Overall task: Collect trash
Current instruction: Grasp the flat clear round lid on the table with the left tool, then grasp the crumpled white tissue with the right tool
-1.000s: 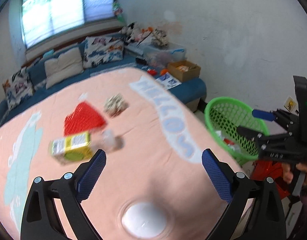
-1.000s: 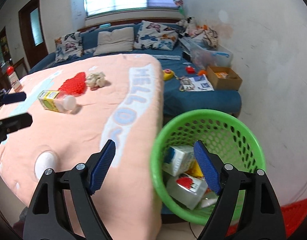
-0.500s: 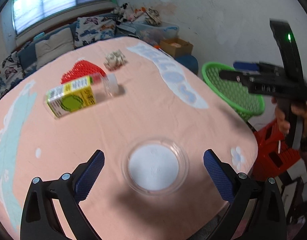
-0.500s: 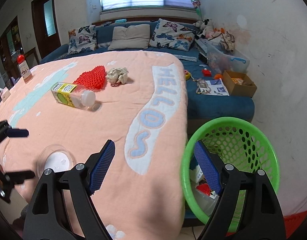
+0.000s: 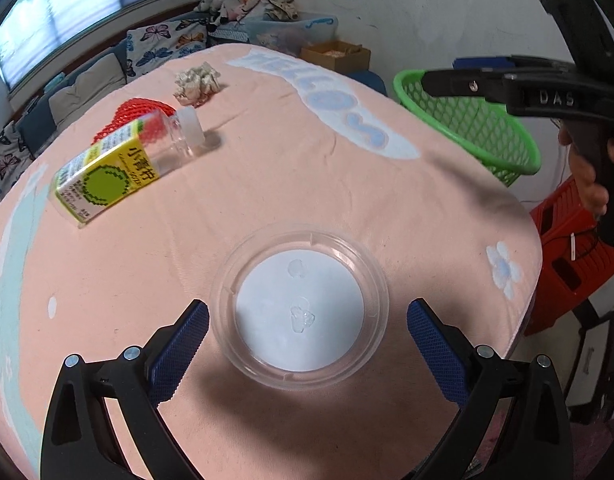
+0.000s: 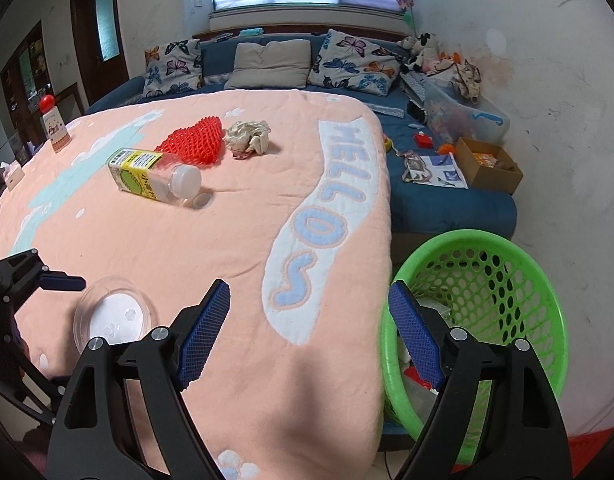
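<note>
A clear round plastic lid [image 5: 299, 312] lies on the pink cloth near the table's front edge, between the open jaws of my left gripper [image 5: 307, 340]; it also shows in the right wrist view [image 6: 113, 314]. A clear bottle with a yellow-green label [image 5: 119, 166] [image 6: 153, 176] lies on its side farther back, beside a red mesh [image 6: 195, 142] and a crumpled paper wad [image 6: 249, 136]. My right gripper [image 6: 309, 328] is open and empty over the table's right edge, next to the green basket [image 6: 507, 276] that holds some trash.
A blue couch with pillows [image 6: 271, 64] stands behind the table. A cardboard box [image 6: 489, 166] and papers lie on it at right. A red stool [image 5: 571, 256] stands by the basket. A small red-capped carton [image 6: 53, 126] stands at the table's far left.
My left gripper has come down and pulled back, so the clear lid now lies between its jaws. My right gripper has moved left, from over the basket toward the table edge.
</note>
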Motion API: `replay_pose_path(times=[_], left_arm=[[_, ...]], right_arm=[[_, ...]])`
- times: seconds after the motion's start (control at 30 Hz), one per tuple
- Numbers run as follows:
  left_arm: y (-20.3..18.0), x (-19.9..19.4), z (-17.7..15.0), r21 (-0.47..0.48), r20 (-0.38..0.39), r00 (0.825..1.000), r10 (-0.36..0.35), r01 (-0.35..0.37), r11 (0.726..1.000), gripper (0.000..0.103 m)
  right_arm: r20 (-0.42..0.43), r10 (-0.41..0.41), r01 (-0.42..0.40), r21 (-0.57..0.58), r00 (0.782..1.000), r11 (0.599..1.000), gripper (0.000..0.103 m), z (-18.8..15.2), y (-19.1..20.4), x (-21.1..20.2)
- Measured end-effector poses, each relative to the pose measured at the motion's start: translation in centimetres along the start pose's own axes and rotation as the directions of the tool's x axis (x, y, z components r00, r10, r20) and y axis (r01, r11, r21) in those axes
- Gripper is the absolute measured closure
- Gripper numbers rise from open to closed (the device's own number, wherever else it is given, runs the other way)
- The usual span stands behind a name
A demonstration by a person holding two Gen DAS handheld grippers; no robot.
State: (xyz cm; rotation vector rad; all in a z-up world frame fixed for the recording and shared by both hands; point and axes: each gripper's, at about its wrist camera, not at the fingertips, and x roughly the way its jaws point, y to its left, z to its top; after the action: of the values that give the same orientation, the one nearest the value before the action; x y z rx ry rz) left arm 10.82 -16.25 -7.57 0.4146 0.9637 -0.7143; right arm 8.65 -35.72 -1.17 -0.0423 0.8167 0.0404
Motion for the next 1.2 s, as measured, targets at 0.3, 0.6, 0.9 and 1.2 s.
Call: replay_pose_path(times=[0.3, 0.6, 0.9, 1.2], left_arm=[[0.6, 0.7, 0.1, -0.011, -0.006, 1.0, -0.004, 0.004, 1.0, 0.007], [0.9, 1.6, 0.0, 0.013, -0.039, 0.999, -0.015, 0.016, 1.0, 0.007], [1.3, 1.5, -0.3, 0.003, -0.006, 1.0, -0.031, 0.031, 1.0, 0.013], [2.8, -0.2, -0.6, -0.038, 0.036, 0.999, 0.003, -0.002, 0.999, 0.013]], right_arm=[[-0.02, 0.016, -0.016, -0.025, 1.0, 1.0, 0.022, 0.3, 0.7, 1.1], [-0.03, 0.038, -0.039, -0.03, 0.999, 0.999, 0.022, 0.7, 1.2, 1.8], [-0.045, 0.069, -0.071, -0.036, 0.997, 0.997, 0.022, 1.9, 1.5, 3.1], [-0.057, 0.129, -0.131, -0.029, 0.99, 0.991, 0.022, 5.5, 2.3, 6.2]])
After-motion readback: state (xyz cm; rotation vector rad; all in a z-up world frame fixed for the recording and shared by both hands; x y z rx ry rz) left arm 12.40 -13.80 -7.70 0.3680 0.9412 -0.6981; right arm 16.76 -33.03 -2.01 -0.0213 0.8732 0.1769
